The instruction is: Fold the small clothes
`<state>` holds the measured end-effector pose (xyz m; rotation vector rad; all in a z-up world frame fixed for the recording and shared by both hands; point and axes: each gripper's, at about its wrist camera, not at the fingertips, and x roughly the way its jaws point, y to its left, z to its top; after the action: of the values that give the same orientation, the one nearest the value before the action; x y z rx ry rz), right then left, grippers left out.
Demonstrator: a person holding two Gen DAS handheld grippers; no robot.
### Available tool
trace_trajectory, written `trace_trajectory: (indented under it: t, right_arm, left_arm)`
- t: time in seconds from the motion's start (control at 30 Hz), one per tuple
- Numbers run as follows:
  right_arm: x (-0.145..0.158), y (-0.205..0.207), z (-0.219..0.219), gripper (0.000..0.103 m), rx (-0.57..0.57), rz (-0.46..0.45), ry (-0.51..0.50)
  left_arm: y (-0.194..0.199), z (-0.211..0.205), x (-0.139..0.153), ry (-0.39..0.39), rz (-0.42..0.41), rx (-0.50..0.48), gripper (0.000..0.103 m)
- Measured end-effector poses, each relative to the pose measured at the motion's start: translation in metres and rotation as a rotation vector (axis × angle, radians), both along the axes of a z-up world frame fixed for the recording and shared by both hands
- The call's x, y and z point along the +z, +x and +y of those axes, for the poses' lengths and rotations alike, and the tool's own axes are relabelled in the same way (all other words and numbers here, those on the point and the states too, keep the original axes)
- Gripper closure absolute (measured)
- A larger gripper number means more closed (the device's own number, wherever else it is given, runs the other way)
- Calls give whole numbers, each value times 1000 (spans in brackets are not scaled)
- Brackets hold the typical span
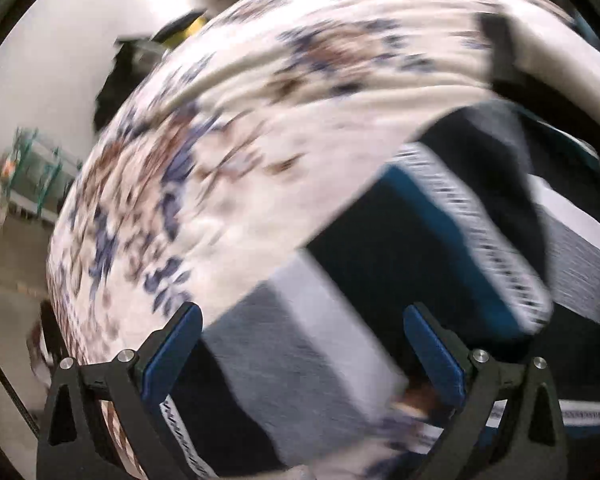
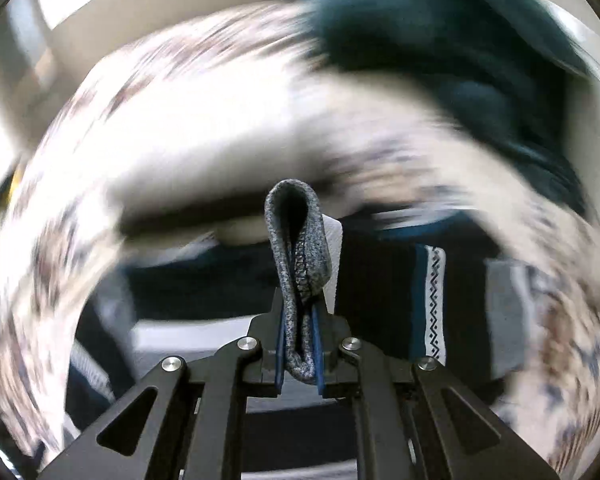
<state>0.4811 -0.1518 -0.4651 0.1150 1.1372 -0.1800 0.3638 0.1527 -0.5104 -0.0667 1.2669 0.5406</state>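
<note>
Striped knit garment (image 2: pixel 380 280), banded in grey, white, navy and teal with a patterned white strip, lies spread on a floral bedspread (image 2: pixel 220 128). Right gripper (image 2: pixel 300 344) has its blue pads nearly together, pinching a looped fold of speckled grey knit (image 2: pixel 296 248) that stands up between them. Left gripper (image 1: pixel 300 352) hovers above the same garment with its jaws spread wide, nothing between the blue pads (image 1: pixel 172 356). Both views are blurred. Farther off on the bedspread sits a heap of dark teal fabric (image 2: pixel 460 48); no container can be made out.
</note>
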Motion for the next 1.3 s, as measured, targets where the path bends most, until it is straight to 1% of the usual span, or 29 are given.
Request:
trace_trajectory:
  t: [0.1, 0.13, 0.17, 0.2, 0.27, 0.33, 0.37, 0.43, 0.47, 0.5, 0.6, 0.63, 0.67, 0.7, 0.77, 0.83, 0.9, 0.93, 0.97, 1.0, 1.03, 1.07, 1.1, 1.13, 1.17, 1.2, 1.23, 1.27, 1.3]
  right_arm:
    - [-54, 13, 106, 92, 208, 76, -98]
    - [-64, 5, 118, 92, 241, 79, -122]
    - [-74, 5, 141, 92, 282, 88, -159]
    - [-85, -3, 141, 92, 300, 92, -168]
    - [-94, -6, 159, 92, 317, 114, -193]
    - [-100, -7, 163, 92, 318, 146, -193]
    - [-103, -4, 161, 89, 314, 177, -172]
    - [-100, -4, 149, 77, 311, 226, -89]
    - [-96, -7, 139, 53, 308, 235, -44]
    - [-92, -10, 129, 29, 292, 236, -39]
    - [-72, -31, 81, 21, 179, 225, -150]
    - [-69, -37, 65, 16, 152, 235, -162]
    - [-65, -44, 49, 3, 125, 249, -179]
    - [-63, -49, 38, 0, 109, 256, -186]
    - [-55, -61, 5, 0, 65, 268, -200]
    - [-47, -71, -20, 0, 30, 279, -183]
    - [-48, -84, -36, 0, 7, 288, -173]
    - [-48, -93, -42, 0, -2, 288, -173]
    - [-48, -100, -50, 0, -12, 295, -174]
    - [-47, -98, -50, 0, -17, 305, -178]
    - [-50, -100, -53, 0, -23, 322, -189]
    - [-53, -107, -59, 0, -30, 341, -217]
    - [-55, -109, -59, 0, -37, 348, -229]
    - [-56, -115, -65, 0, -48, 353, -241]
    - [-56, -118, -67, 0, -52, 354, -249]
    - [-58, -120, -69, 0, -53, 354, -255]
    - [-59, -124, -72, 0, -56, 357, -262]
    - [-61, -126, -75, 0, -58, 358, -264]
    - [-62, -128, -77, 0, -59, 363, -259]
  left_arm:
    - [-10, 31, -9, -77, -21, 68, 0]
    - [-13, 37, -10, -90, -25, 80, 0]
    - [-17, 41, -11, -103, -25, 86, 0]
    - [-20, 45, -14, -110, -19, 87, 0]
    - [-25, 46, -16, -115, -8, 83, 0]
    - [-31, 50, -15, -121, -1, 85, 0]
    - [-36, 54, -12, -130, 2, 91, 0]
    - [-50, 63, -2, -153, -5, 116, 0]
    - [-64, 70, 4, -166, -7, 145, 0]
    - [-74, 76, 5, -182, 0, 171, 0]
    - [-118, 95, 4, -271, 46, 298, 0]
    - [-135, 100, 2, -299, 65, 348, 0]
    - [-153, 106, -1, -325, 82, 400, 0]
    - [-171, 112, -5, -346, 95, 452, 0]
    - [-203, 120, -13, -371, 126, 539, 0]
    - [-225, 128, -22, -430, 119, 630, 0]
    - [-247, 140, -36, -541, 55, 765, 0]
    - [-255, 146, -45, -615, 3, 824, 0]
    - [-261, 151, -55, -684, -42, 878, 0]
    - [-265, 156, -61, -731, -84, 919, 1]
    - [-268, 160, -66, -767, -138, 957, 3]
    - [-269, 165, -67, -771, -188, 989, 12]
    - [-267, 171, -67, -745, -222, 1011, 17]
    - [-263, 176, -67, -726, -237, 1015, 34]
    - [-254, 180, -68, -687, -232, 1002, 63]
    - [-246, 181, -67, -671, -227, 993, 76]
    - [-238, 183, -68, -651, -221, 981, 85]
    - [-228, 186, -67, -614, -237, 945, 94]
    - [-219, 188, -62, -572, -247, 905, 95]
